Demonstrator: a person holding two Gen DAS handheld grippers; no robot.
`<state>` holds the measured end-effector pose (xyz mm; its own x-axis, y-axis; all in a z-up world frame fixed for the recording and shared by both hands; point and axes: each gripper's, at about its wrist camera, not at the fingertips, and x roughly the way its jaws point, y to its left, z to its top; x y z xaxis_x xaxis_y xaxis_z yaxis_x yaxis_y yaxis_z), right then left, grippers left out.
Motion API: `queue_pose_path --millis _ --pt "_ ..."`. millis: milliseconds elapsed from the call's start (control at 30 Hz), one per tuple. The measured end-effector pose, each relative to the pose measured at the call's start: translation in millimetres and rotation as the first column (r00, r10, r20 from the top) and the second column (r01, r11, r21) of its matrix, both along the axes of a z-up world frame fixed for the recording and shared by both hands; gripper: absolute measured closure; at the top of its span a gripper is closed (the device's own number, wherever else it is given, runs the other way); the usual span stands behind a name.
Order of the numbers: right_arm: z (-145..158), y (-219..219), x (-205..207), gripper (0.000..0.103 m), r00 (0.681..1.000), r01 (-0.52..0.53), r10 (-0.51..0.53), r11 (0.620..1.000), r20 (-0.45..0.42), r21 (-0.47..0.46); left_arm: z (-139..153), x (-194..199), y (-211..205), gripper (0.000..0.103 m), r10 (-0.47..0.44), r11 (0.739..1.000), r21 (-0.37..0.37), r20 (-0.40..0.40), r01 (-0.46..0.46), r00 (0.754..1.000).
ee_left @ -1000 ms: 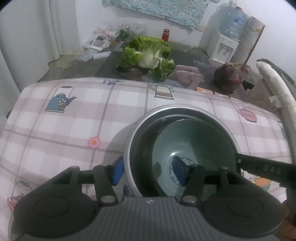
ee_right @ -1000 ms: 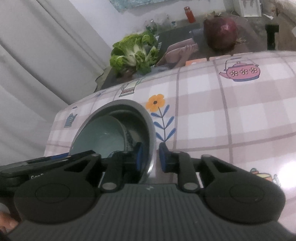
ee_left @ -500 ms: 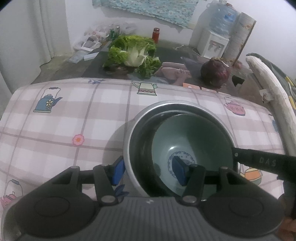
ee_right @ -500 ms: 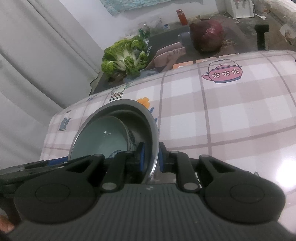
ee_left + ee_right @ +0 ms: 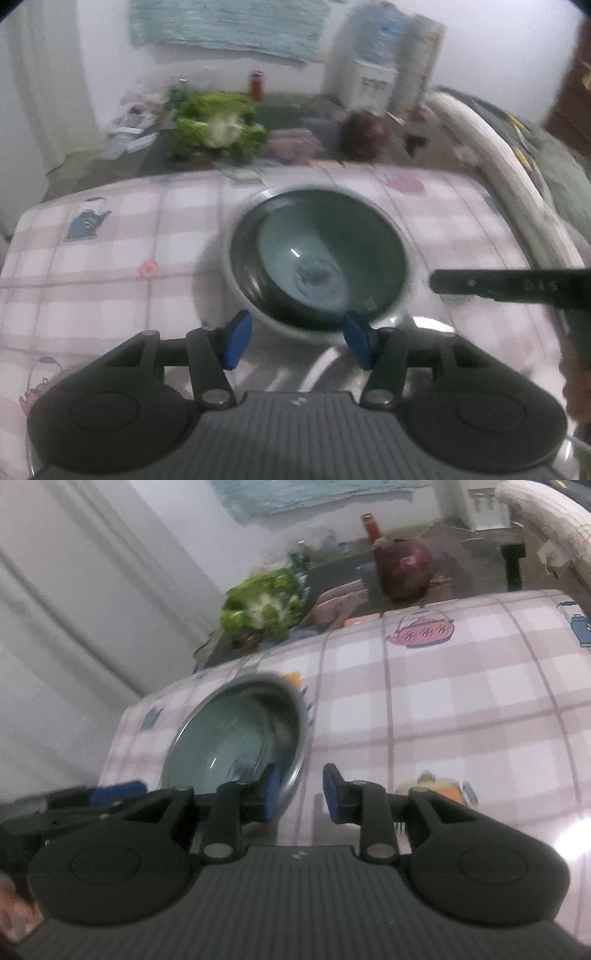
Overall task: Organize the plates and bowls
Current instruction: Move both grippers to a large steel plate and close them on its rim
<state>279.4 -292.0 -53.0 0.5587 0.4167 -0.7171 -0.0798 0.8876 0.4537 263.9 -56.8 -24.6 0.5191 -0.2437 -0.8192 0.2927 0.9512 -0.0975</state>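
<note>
A steel bowl [image 5: 243,295] stands on the checked tablecloth with a pale green bowl [image 5: 295,240] nested inside it. My left gripper [image 5: 295,338] is open, its blue pads just short of the steel bowl's near rim, touching nothing. In the right wrist view the steel bowl [image 5: 295,738] holds the green bowl [image 5: 221,734]. My right gripper [image 5: 301,794] is open; its left pad is by the bowl's rim and its right pad stands apart from it. Both views are motion-blurred.
The table [image 5: 110,258] carries a pink checked cloth with teapot prints [image 5: 421,631]. Beyond its far edge lie a green cabbage [image 5: 218,129], a red cabbage [image 5: 404,568] and a red bottle [image 5: 256,85]. A water dispenser [image 5: 369,74] stands at the back.
Both grippers have opened and let go of the steel bowl. Both have pulled back from it, and the bowl now rests on the table farther from the left gripper.
</note>
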Motion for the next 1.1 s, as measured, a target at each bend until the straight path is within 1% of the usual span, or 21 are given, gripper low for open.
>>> queue_pose_path --millis 67,133,267,367,500,700,800,867,900,1000,1100 --pt "-3 2 -10 0.074 1.000 -0.023 0.023 0.999 -0.010 -0.028 -5 -7 -7 0.049 -0.028 1.000 0.012 -0.023 0.029 0.999" --pt "-10 5 -16 0.074 0.999 -0.034 0.032 0.998 -0.034 -0.051 -11 -11 -13 0.051 -0.035 0.999 0.028 -0.043 0.037 0.998" --pt "-23 11 -23 0.073 0.996 -0.054 0.051 0.998 -0.079 -0.035 -21 -16 -18 0.054 -0.024 0.999 0.031 -0.088 0.027 0.996" --pt "-23 16 -33 0.072 0.995 -0.067 0.063 0.996 -0.076 -0.053 -21 -23 -17 0.054 -0.019 0.999 0.041 -0.086 0.022 0.996" --pt "-24 18 -41 0.072 0.994 -0.076 0.072 0.996 -0.081 -0.049 -20 -34 -15 0.054 -0.010 0.999 0.039 -0.088 0.014 0.996" --pt "-25 21 -48 0.072 0.995 -0.067 0.062 0.996 -0.077 -0.057 -20 -46 -19 0.054 -0.010 0.998 0.062 -0.072 0.014 0.997" --pt "-24 22 -53 0.072 0.997 -0.053 0.048 0.996 -0.067 -0.073 -17 -52 -19 0.053 -0.004 0.998 0.070 -0.037 0.007 0.999" --pt "-17 20 -58 0.072 0.999 -0.013 0.009 0.995 -0.047 -0.101 -8 -61 -16 0.050 0.012 0.997 0.081 0.002 -0.012 1.000" --pt "-11 19 -62 0.072 1.000 0.005 -0.008 0.994 -0.029 -0.108 -2 -66 -12 0.048 0.017 0.997 0.070 0.017 -0.018 1.000" --pt "15 12 -83 0.072 0.998 0.050 -0.047 0.995 0.040 -0.083 17 -90 5 0.043 0.038 0.999 0.014 0.063 -0.039 0.997" --pt "46 13 -117 0.071 0.991 0.061 -0.055 0.997 0.119 -0.050 32 -121 31 0.041 0.084 0.996 -0.012 0.117 -0.083 0.990"
